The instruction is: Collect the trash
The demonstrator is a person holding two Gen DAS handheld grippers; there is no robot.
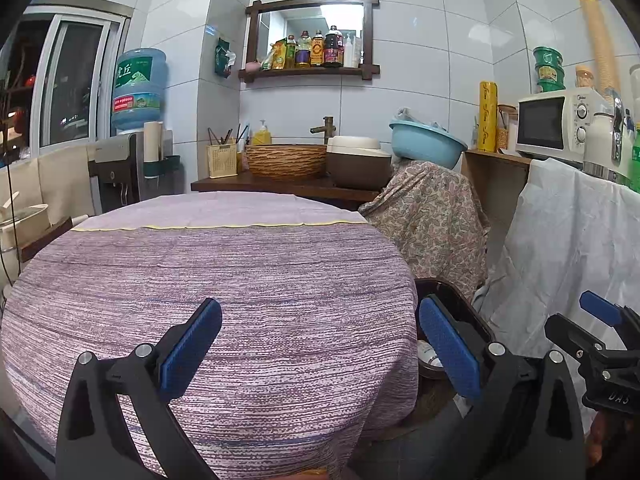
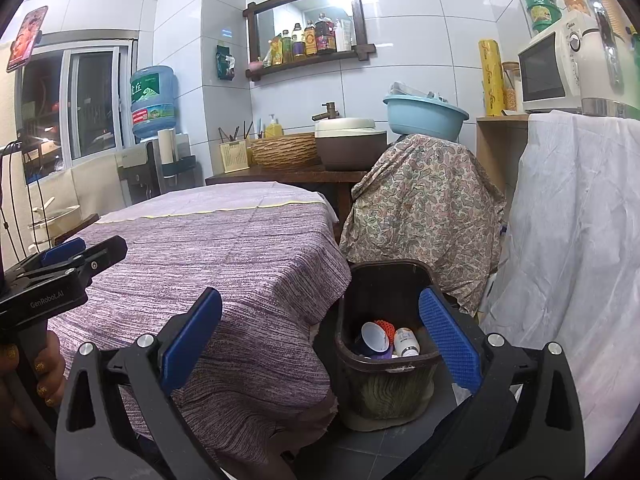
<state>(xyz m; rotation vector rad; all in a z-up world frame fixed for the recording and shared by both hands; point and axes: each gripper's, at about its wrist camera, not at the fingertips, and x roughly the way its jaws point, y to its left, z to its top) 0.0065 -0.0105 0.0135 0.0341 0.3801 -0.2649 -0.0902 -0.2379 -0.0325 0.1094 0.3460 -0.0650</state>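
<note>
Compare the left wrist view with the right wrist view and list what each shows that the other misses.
Left wrist only: the right gripper at the frame's right edge.

Right wrist only: the trash bin's contents, a white cup and a small white bottle, plus the left gripper and a phone mounted high at the left.

Both: the purple tablecloth, dark trash bin, blue basin, microwave, and open jaws.

This is a home kitchen. White tiles cover the walls. A microwave [image 1: 560, 124] sits at the right, sauce bottles [image 1: 316, 49] stand on a shelf up top, and a water jug [image 1: 138, 88] stands at the left.
</note>
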